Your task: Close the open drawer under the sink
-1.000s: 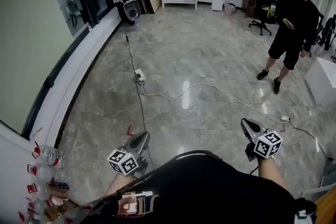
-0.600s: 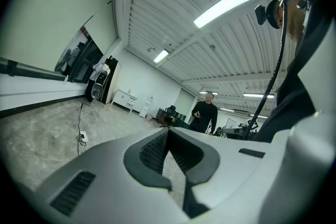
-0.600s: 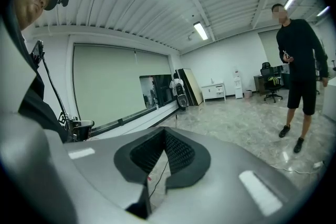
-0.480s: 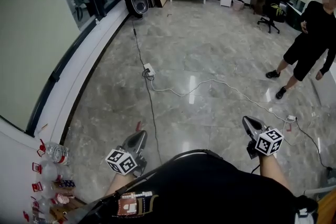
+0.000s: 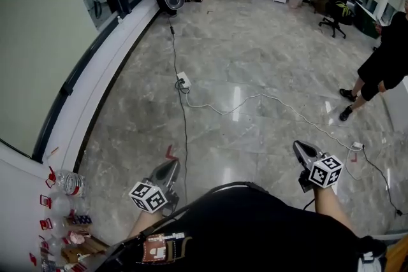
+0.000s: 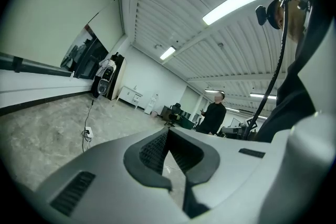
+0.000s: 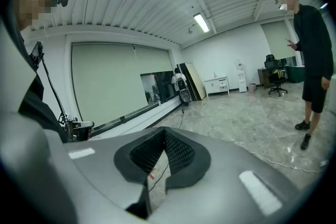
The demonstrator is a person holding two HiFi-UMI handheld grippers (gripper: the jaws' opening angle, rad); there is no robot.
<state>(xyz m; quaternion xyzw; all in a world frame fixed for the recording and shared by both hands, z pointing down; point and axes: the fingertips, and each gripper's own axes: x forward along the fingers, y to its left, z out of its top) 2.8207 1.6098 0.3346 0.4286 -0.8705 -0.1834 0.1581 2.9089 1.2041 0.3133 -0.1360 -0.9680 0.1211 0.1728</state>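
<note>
Although the task concerns the drawer under the sink, neither the drawer nor a sink shows in any view, so I cannot tell where it stands relative to the grippers. I judge that such a drawer is stiff and slides on runners. It should need only a flat push on the middle of its front, not a grasp.

The left gripper [image 5: 167, 170] has its jaws together with nothing between them, and the right gripper [image 5: 305, 153] is the same. Both point out over the marble floor [image 5: 255, 60].

Ahead of the left gripper lies a power strip [image 5: 183, 80]. A white cable [image 5: 274, 109] crosses ahead of the right gripper, and beyond it stands a person in black [image 5: 382, 67].
</note>
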